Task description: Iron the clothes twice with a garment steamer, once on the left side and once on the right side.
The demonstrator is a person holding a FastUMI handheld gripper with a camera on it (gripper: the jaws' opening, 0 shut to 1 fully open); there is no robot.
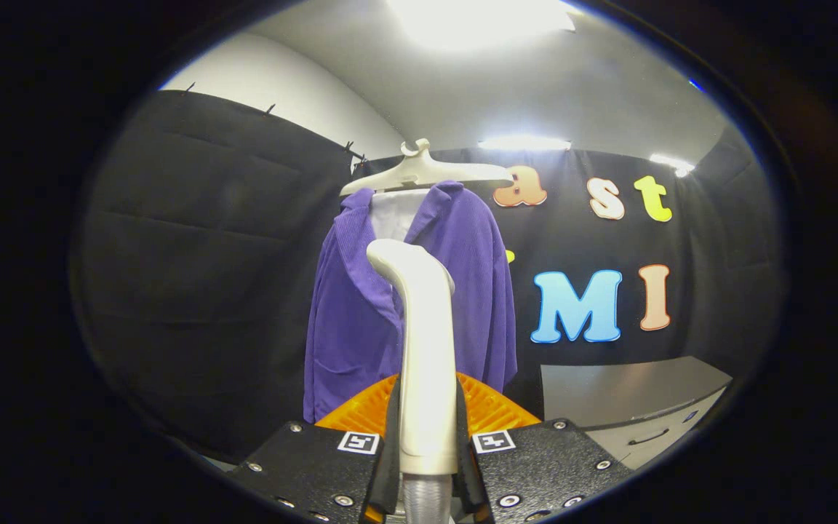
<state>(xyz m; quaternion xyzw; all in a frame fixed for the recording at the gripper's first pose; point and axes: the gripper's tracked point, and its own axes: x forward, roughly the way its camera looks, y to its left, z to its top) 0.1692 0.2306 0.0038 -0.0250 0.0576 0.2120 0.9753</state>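
A white garment steamer (425,342) stands upright between my two fingers, and my gripper (426,422) is shut on its handle. Its curved head rises up and bends left in front of the clothes. Beyond it a purple jacket (463,291) hangs over a white inner layer on a pale hanger (423,173). The steamer's head overlaps the jacket's open front at chest height; whether it touches the cloth I cannot tell. A ribbed grey hose (426,502) leaves the handle's lower end.
A grey cabinet (637,407) with a drawer handle stands to the right of the jacket, low down. Black cloth walls close the booth behind and to the left. Bright ceiling lights shine overhead.
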